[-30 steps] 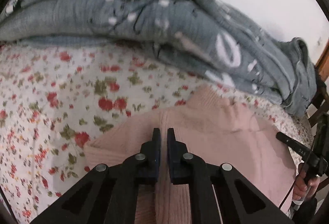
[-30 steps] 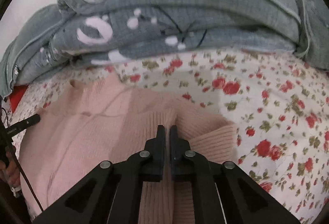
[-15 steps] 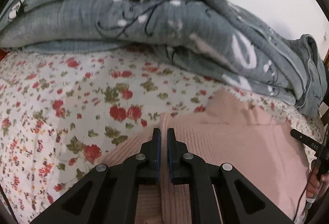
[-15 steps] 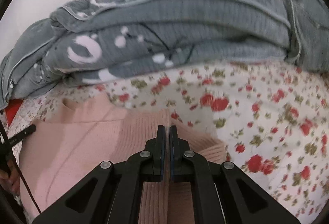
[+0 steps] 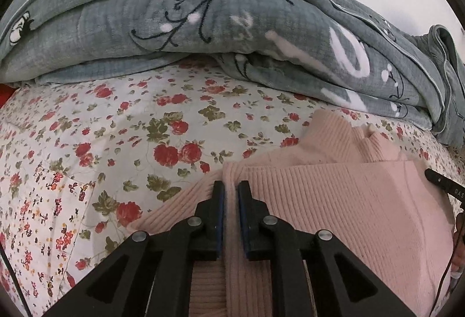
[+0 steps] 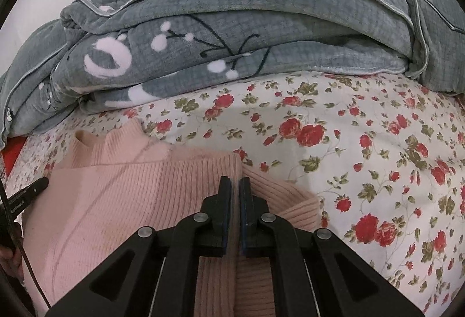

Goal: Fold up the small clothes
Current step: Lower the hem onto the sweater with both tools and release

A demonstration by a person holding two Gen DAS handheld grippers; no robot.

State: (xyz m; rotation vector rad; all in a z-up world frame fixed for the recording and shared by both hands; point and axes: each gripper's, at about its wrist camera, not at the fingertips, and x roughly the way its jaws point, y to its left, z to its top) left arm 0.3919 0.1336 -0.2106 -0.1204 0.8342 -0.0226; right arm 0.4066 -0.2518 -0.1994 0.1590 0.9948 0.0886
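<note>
A small pink ribbed sweater (image 5: pixel 334 200) lies on a floral bedsheet (image 5: pixel 116 148), its lower part folded up over the body toward the collar (image 5: pixel 334 131). My left gripper (image 5: pixel 231 189) is shut on the folded edge's left corner. In the right wrist view the sweater (image 6: pixel 130 195) fills the lower left, and my right gripper (image 6: pixel 235 186) is shut on the folded edge's right corner. Each gripper's tip shows at the edge of the other view: the right one (image 5: pixel 441 183), the left one (image 6: pixel 26 195).
A bulky grey-blue blanket (image 5: pixel 203 20) is piled along the back of the bed, just beyond the sweater's collar; it also shows in the right wrist view (image 6: pixel 232 35). Floral sheet (image 6: pixel 363 157) spreads to both sides. A white wall stands behind.
Both grippers have carried the sweater's gripped edge forward, toward the collar and the blanket. The fold now covers more of the sweater's body.
</note>
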